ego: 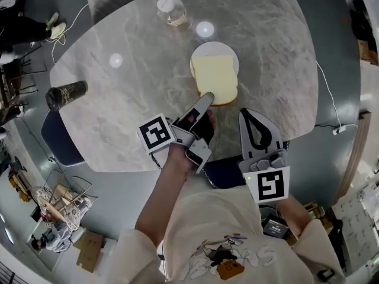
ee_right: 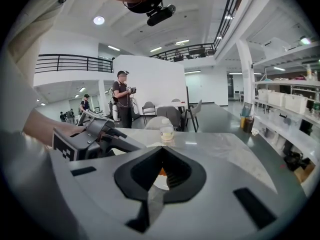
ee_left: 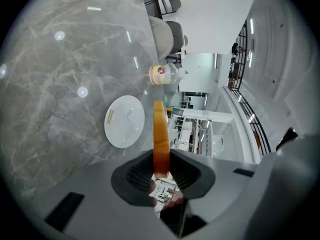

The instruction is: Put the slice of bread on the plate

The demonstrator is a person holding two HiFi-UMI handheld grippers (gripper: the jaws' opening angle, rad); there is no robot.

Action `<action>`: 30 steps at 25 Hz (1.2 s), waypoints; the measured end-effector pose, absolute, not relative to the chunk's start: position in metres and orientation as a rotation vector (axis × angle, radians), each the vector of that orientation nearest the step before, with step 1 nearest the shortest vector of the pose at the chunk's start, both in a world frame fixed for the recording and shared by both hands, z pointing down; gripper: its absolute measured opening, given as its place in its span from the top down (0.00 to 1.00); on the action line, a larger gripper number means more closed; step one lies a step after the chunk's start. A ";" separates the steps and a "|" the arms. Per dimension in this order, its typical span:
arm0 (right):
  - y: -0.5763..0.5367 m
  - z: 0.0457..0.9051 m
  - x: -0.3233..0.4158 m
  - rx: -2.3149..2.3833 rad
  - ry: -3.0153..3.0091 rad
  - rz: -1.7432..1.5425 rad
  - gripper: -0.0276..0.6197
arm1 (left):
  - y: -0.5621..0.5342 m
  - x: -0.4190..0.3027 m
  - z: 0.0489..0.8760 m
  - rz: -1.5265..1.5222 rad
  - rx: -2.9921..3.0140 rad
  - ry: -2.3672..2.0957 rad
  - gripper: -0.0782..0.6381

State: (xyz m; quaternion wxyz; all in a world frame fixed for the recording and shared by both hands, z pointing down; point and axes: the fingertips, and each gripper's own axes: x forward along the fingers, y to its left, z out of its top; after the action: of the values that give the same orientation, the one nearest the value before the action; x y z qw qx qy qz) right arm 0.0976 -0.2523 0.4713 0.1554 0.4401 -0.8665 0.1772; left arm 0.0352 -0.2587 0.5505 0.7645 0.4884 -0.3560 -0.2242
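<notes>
A pale square slice of bread (ego: 215, 77) with a brown crust hangs flat over the near part of the round white plate (ego: 208, 48) on the grey marble table (ego: 136, 70). My left gripper (ego: 207, 97) is shut on the slice's near edge. In the left gripper view the bread (ee_left: 160, 134) shows edge-on between the pads, a little apart from the plate (ee_left: 125, 120) beside it. My right gripper (ego: 248, 115) hovers at the table's near edge, right of the bread, with its jaws together and nothing in them. In its own view the right gripper (ee_right: 162, 171) points toward the plate.
A clear bottle (ego: 172, 10) with a white cap stands at the table's far side, behind the plate. A dark can (ego: 66, 94) lies at the left rim of the table. Chairs stand past the far edge, and a person (ee_right: 122, 96) stands beyond them.
</notes>
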 end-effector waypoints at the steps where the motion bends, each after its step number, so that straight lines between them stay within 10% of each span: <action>1: -0.254 0.476 0.098 1.259 -2.480 0.513 0.95 | -0.262 0.035 0.555 -0.485 1.058 -0.775 0.76; 30: -0.265 0.529 0.091 1.307 -2.443 0.651 0.95 | -0.285 0.016 0.620 -0.143 1.206 -0.994 0.76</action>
State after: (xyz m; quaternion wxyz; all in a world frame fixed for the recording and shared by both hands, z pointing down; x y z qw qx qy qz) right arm 0.0913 -0.2652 0.5286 0.1470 0.4541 -0.8491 0.2263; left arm 0.0159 -0.2855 0.6200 0.7077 0.5428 -0.4476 -0.0643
